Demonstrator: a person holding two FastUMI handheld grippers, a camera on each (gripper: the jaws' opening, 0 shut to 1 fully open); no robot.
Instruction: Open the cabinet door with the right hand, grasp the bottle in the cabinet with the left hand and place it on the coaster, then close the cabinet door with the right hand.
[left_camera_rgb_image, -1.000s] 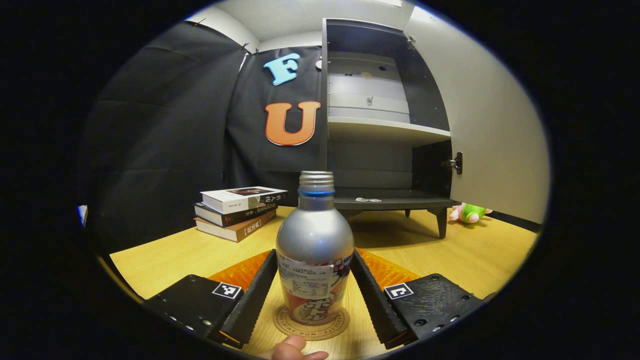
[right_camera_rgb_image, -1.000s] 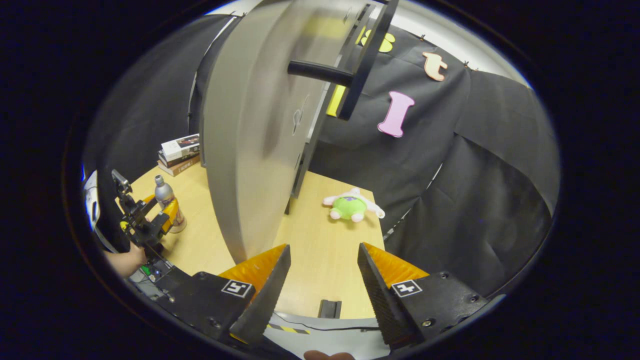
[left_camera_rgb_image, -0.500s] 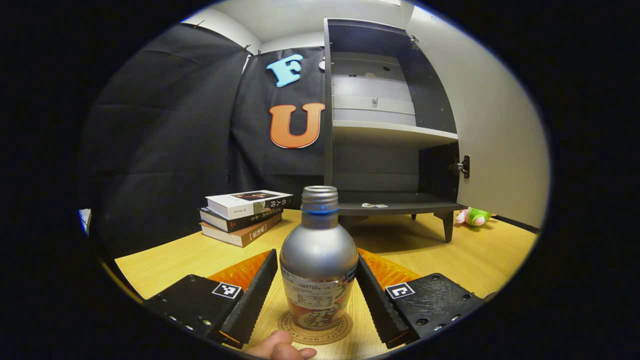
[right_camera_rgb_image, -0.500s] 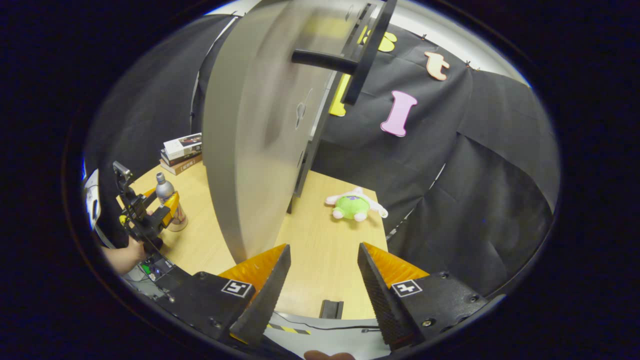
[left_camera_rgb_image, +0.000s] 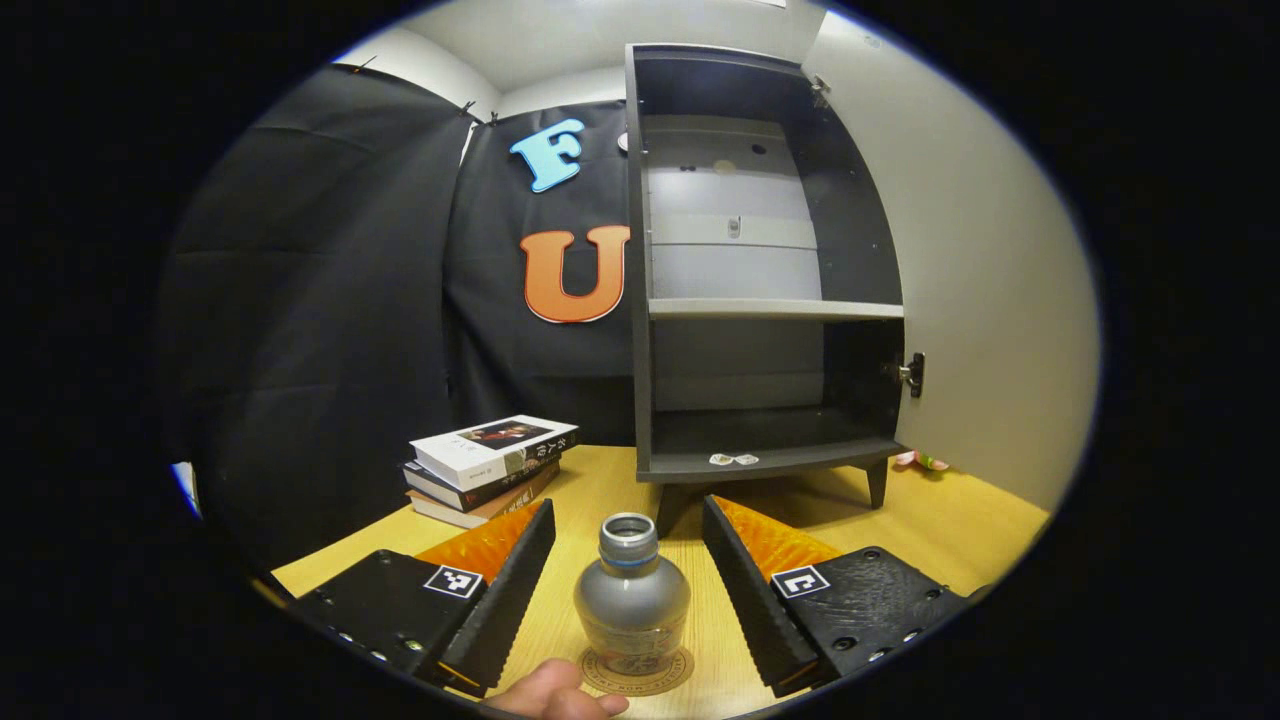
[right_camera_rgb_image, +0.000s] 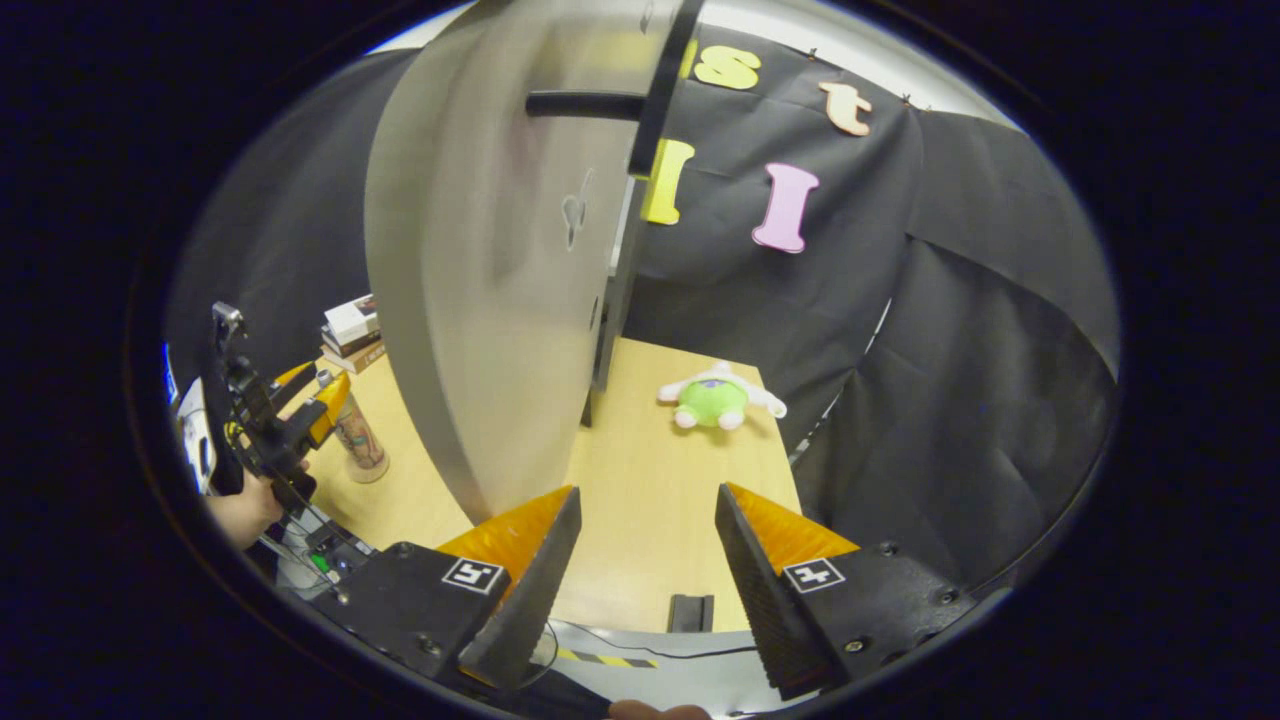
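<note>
Light wooden bench (left_camera_rgb_image: 960, 520): silver metal bottle (left_camera_rgb_image: 631, 600) upright on round coaster (left_camera_rgb_image: 672, 672), left claw (left_camera_rgb_image: 628, 590) released above; right claw (right_camera_rgb_image: 640, 590) released, grey cabinet door (right_camera_rgb_image: 480, 300) ajar.

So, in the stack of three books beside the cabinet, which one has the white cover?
The top book is white; the middle book is dark and the bottom book is brownish.

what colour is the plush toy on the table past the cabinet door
Green body with pale pink limbs, best seen in the right gripper view.
</note>
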